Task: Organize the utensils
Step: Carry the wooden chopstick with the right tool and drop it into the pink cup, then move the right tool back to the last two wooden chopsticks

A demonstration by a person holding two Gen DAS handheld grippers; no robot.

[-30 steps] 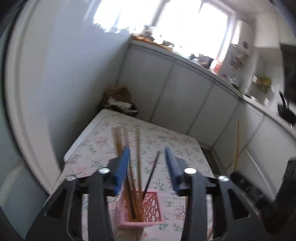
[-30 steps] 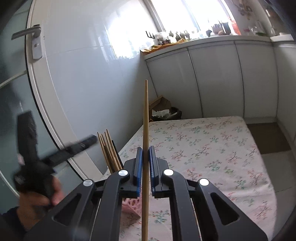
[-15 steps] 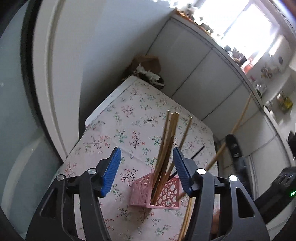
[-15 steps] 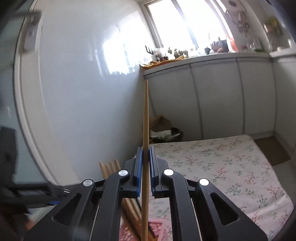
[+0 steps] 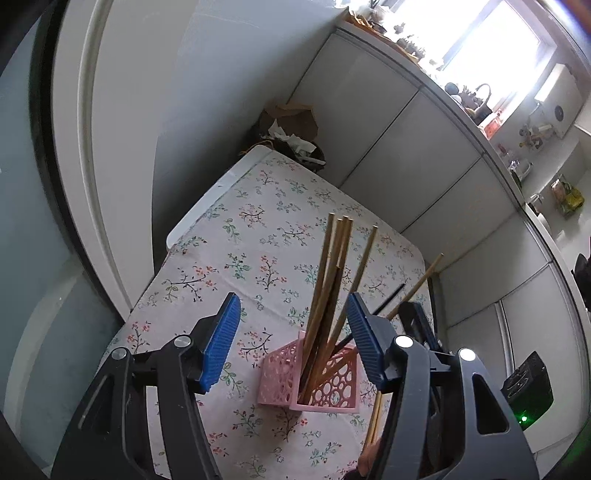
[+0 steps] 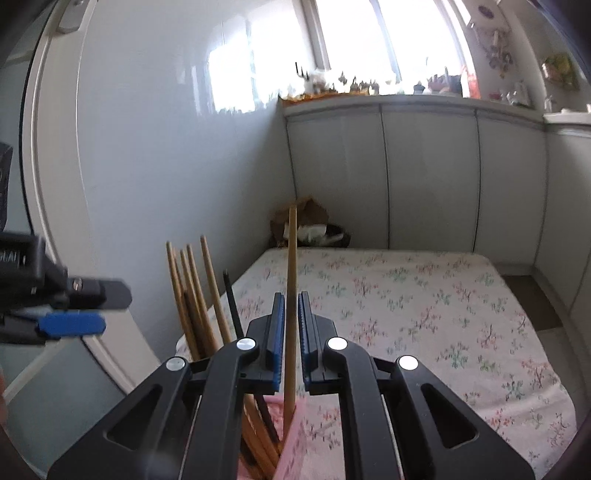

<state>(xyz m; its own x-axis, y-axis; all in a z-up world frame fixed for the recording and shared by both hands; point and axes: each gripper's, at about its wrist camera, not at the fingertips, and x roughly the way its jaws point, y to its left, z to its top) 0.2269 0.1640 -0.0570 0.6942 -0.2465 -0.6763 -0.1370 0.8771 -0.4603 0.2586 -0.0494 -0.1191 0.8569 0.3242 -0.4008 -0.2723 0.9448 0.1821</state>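
Right hand-held gripper [image 6: 290, 332]: nearest in its own view; blue pads clamped narrow on a single wooden chopstick [image 6: 291, 280]; the stick stands nearly upright between them, its lower end down inside the pink basket [image 6: 295, 439]; also seen at the right edge of the left wrist view [image 5: 413, 314], the stick slanting up out of it [image 5: 417, 284]
Left hand-held gripper [image 5: 291, 332]: jaws standing wide, nothing between the pads; poised above and in front of the pink basket [image 5: 314, 380]; in the right wrist view it shows blurred at the left edge [image 6: 70, 321]
Pink basket: perforated plastic, square; sits on the floral surface [image 5: 236, 236] near its front edge
Chopstick bundle [image 5: 332, 280]: several wooden sticks and at least one dark one stand in the basket, leaning and fanned at their tops; in the right wrist view they rise left of the held stick [image 6: 192, 291]
Floral surface: white cloth with small flower sprigs; bare beyond the basket [image 6: 424, 306]
Far corner: brown paper bag [image 5: 291, 122] with crumpled white material, behind the surface against the wall
Background: grey cabinet fronts [image 6: 424, 177]; bright window [image 6: 388, 33] above a cluttered ledge
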